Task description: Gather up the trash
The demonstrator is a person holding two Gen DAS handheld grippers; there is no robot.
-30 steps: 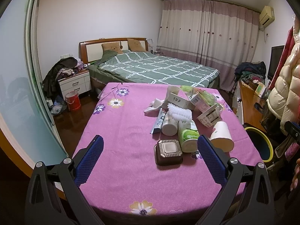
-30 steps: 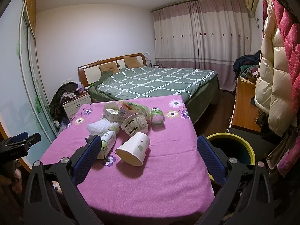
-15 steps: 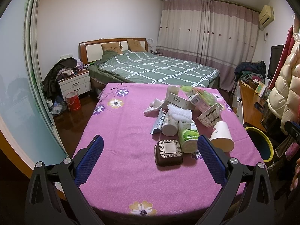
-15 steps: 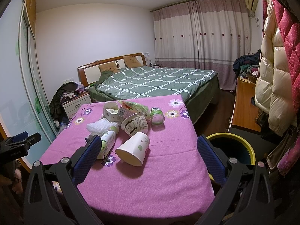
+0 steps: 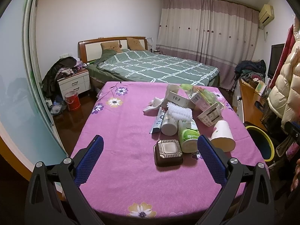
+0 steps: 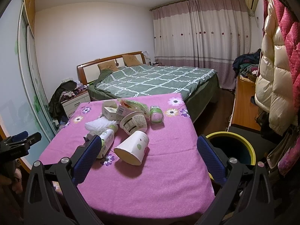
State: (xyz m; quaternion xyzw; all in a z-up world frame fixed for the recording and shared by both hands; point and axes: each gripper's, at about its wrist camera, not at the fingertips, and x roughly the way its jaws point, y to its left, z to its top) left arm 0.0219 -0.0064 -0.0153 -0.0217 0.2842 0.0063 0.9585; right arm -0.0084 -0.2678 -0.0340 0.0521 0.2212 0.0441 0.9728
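Worktop [image 5: 120,135], pink flowered cloth. Bin [image 6: 251,150], yellow-rimmed, at 3 o'clock beside worktop. Trash heap on worktop, 1 o'clock in left view: paper cup [image 5: 223,136] on its side, green-labelled bottle [image 5: 188,135], brown tray [image 5: 168,152]. Left hand-held gripper [image 5: 150,159] and right hand-held gripper [image 6: 149,158]: fingers apart, empty.

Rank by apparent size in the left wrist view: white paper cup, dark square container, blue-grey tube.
1. Dark square container, though it lies nearest the camera.
2. White paper cup, close behind; the ranking between these two is unsure.
3. Blue-grey tube, clearly smallest.
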